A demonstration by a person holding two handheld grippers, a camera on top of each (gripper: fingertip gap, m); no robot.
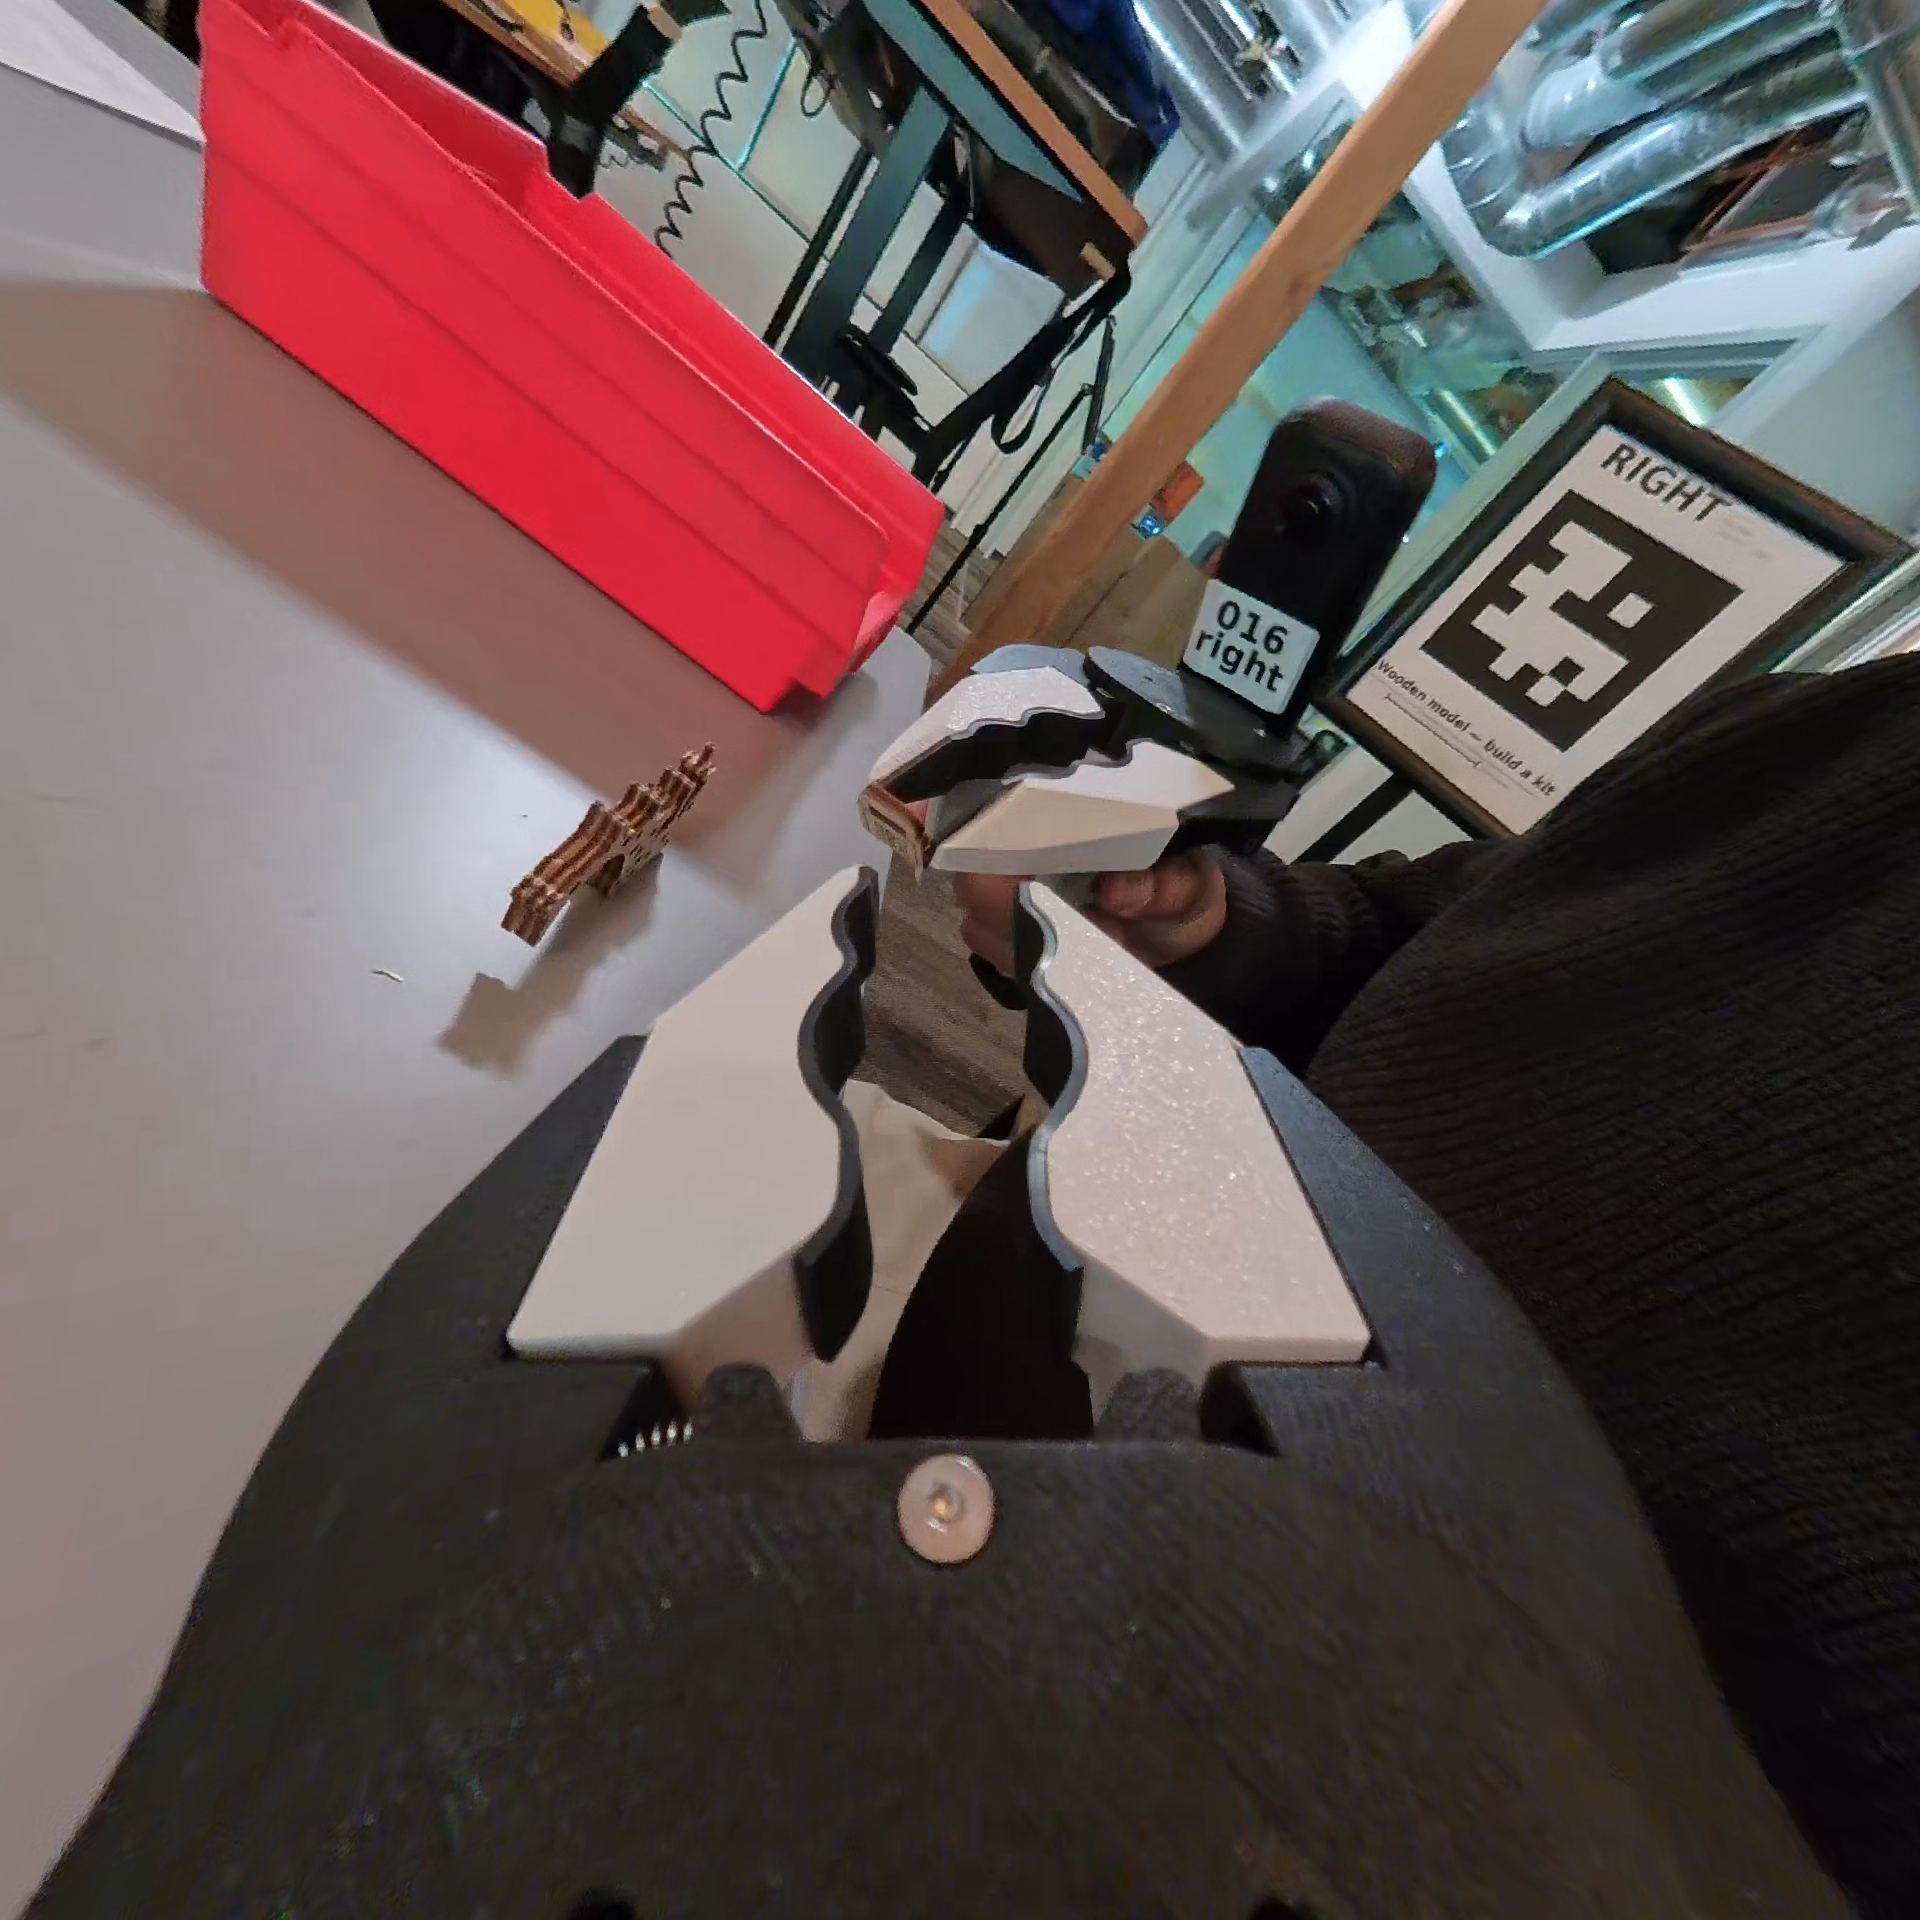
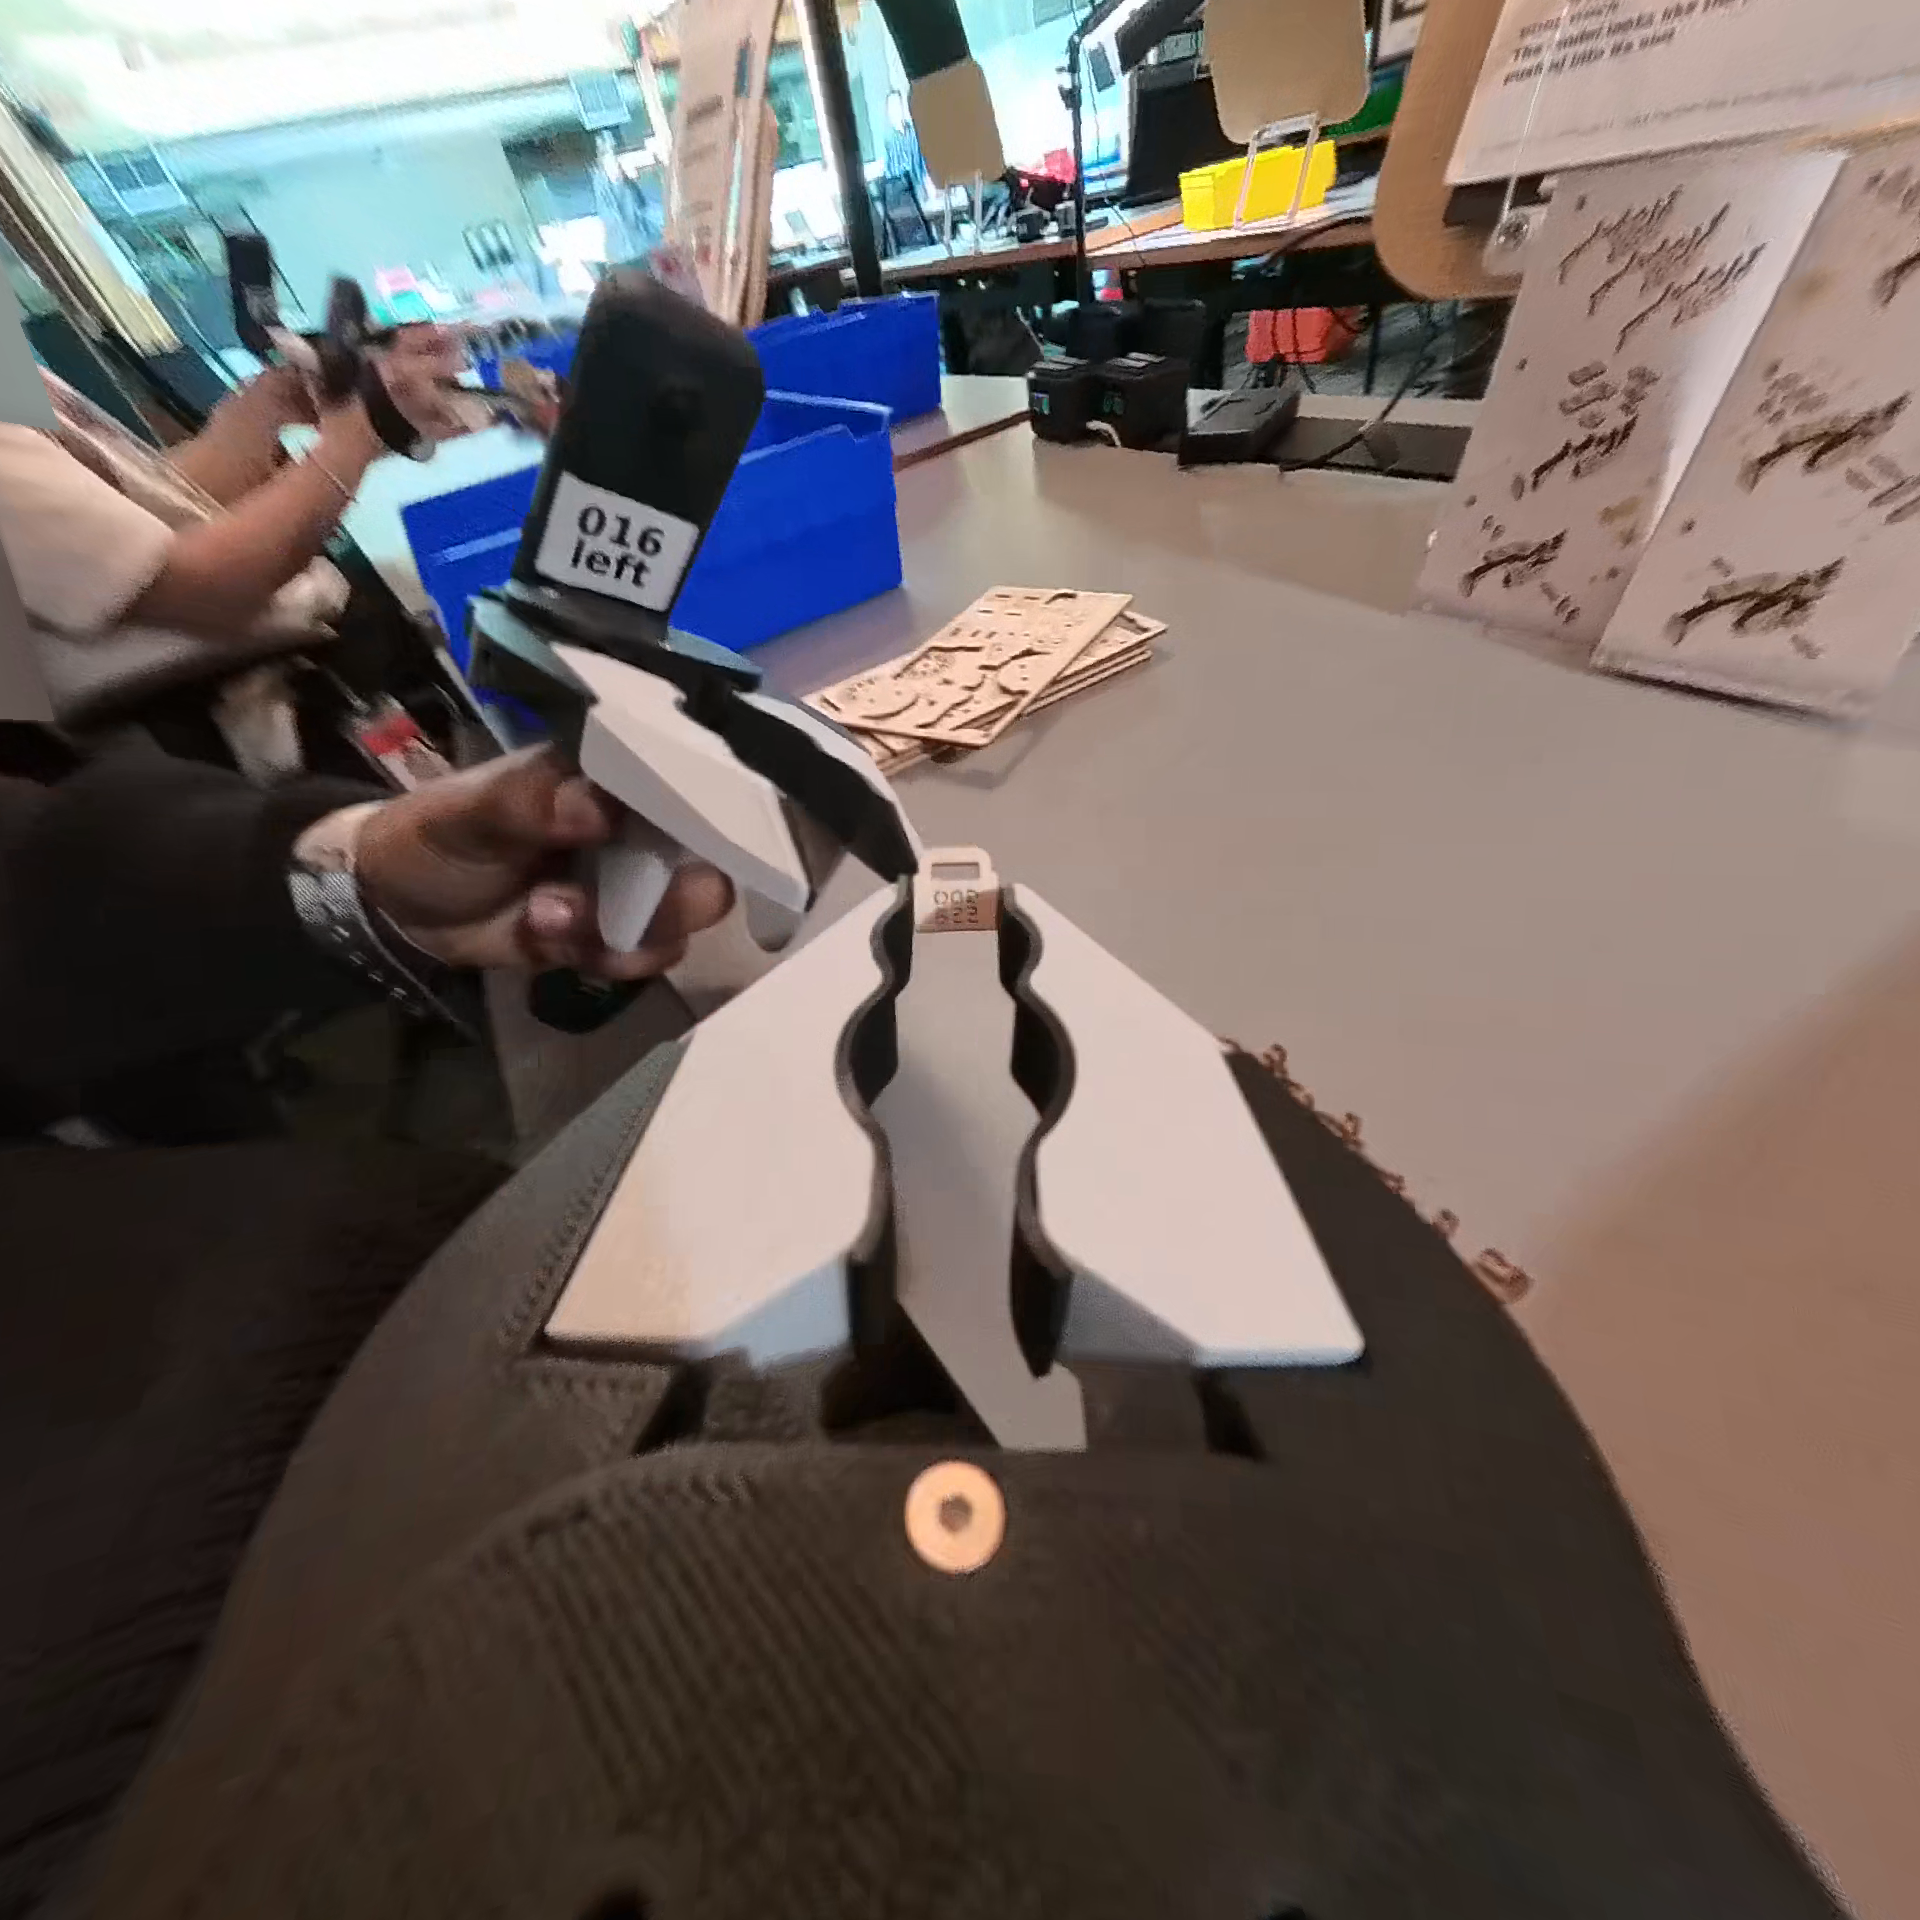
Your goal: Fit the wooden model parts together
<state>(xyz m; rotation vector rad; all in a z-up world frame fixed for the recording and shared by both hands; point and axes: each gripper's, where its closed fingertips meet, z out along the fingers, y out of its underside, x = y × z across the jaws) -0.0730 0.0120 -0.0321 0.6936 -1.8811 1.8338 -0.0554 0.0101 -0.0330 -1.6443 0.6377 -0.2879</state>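
Observation:
My right gripper (image 2: 954, 906) is shut on a small flat wooden part (image 2: 956, 896), pinched at the fingertips and held above the table. In the left wrist view the right gripper (image 1: 914, 816) shows with the wooden part (image 1: 894, 833) sticking out of its tips. My left gripper (image 1: 945, 899) is open and empty, its tips just below and close to that part. It also shows in the right wrist view (image 2: 852, 878), to the left of the part. A partly built brown wooden model (image 1: 613, 842) stands on the grey table (image 1: 260, 727), left of both grippers.
A red bin (image 1: 540, 343) stands on the table behind the model. A stack of laser-cut wooden sheets (image 2: 997, 665) lies ahead, blue bins (image 2: 800, 520) behind it, instruction sheets (image 2: 1662, 436) stand at right. Another person's arms (image 2: 208, 499) work at far left. Only a small space, under 4 cm, lies between the two pairs of fingers.

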